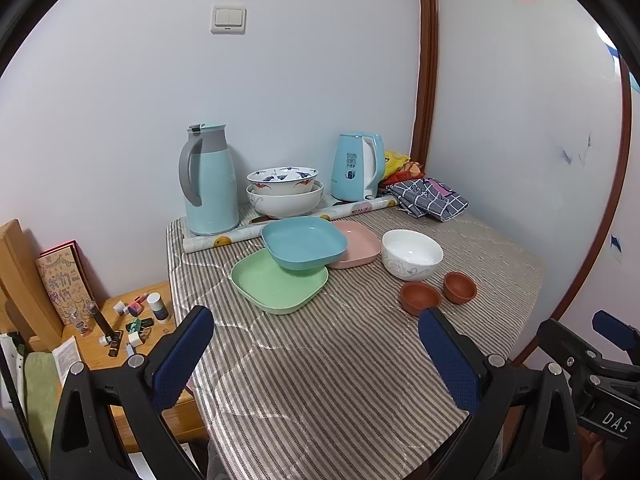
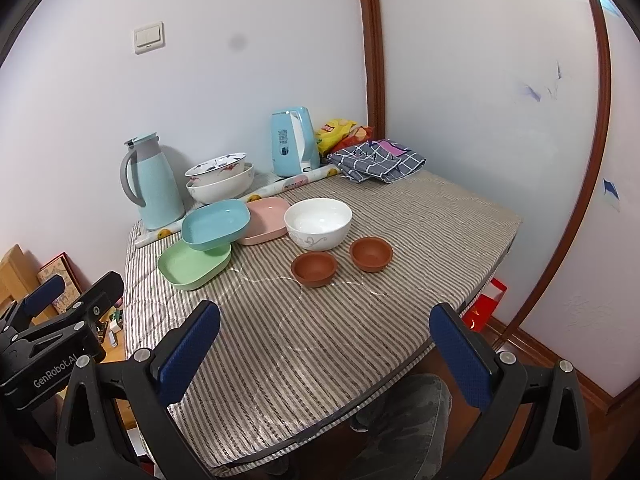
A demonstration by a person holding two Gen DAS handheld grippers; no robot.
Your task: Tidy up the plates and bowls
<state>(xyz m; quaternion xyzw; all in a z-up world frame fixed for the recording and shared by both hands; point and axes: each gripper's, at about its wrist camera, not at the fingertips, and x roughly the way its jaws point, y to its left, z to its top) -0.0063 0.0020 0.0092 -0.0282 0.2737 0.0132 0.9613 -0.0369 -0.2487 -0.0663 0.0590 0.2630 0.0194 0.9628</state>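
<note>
Lying beyond both wide-apart grippers: blue plate (image 1: 303,242) overlapping green plate (image 1: 279,281).

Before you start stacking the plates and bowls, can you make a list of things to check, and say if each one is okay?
1. Left gripper open and empty: ok.
2. Right gripper open and empty: ok.
3. Blue plate lying flat: not ok, it sits tilted on the green plate and pink plate.
4. White bowl upright and free to grab: ok.
5. Two brown cups apart from the bowl: ok.
6. Plates and bowls uncracked: cannot tell.
</note>
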